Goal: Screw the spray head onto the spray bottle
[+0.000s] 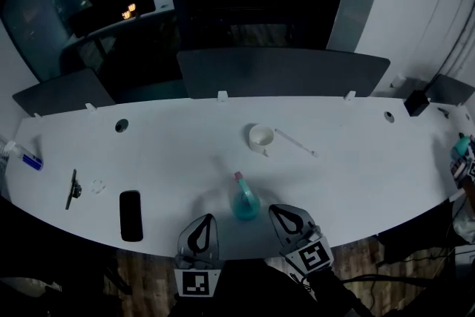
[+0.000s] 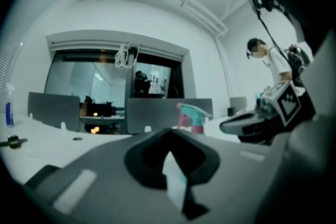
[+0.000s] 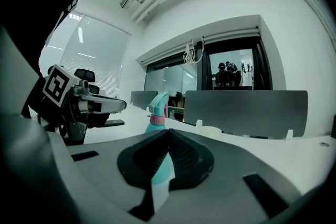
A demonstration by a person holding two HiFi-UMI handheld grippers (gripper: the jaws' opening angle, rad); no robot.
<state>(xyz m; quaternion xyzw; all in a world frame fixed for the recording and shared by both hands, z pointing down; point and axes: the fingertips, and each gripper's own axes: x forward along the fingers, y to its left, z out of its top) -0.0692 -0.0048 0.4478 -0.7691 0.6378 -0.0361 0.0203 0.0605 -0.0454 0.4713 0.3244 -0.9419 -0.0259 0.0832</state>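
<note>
A teal spray bottle (image 1: pixel 245 203) stands upright near the table's front edge, with a teal spray head and a pink collar on top. It sits between my two grippers and touches neither. My left gripper (image 1: pixel 205 223) is just to its left, jaws shut with nothing in them. My right gripper (image 1: pixel 280 213) is just to its right, also shut and empty. In the left gripper view the spray head (image 2: pixel 191 115) rises beyond my closed jaws, with the right gripper (image 2: pixel 247 124) beside it. In the right gripper view the bottle (image 3: pixel 157 113) stands straight ahead and the left gripper (image 3: pixel 105 106) is at the left.
On the white table (image 1: pixel 356 182) sit a small white cup (image 1: pixel 260 137) with a thin white tube (image 1: pixel 295 142) beside it, a black flat device (image 1: pixel 130 215), a black tool (image 1: pixel 73 189) and a small bottle (image 1: pixel 22 156) at the far left. Grey dividers (image 1: pixel 282 72) line the back edge.
</note>
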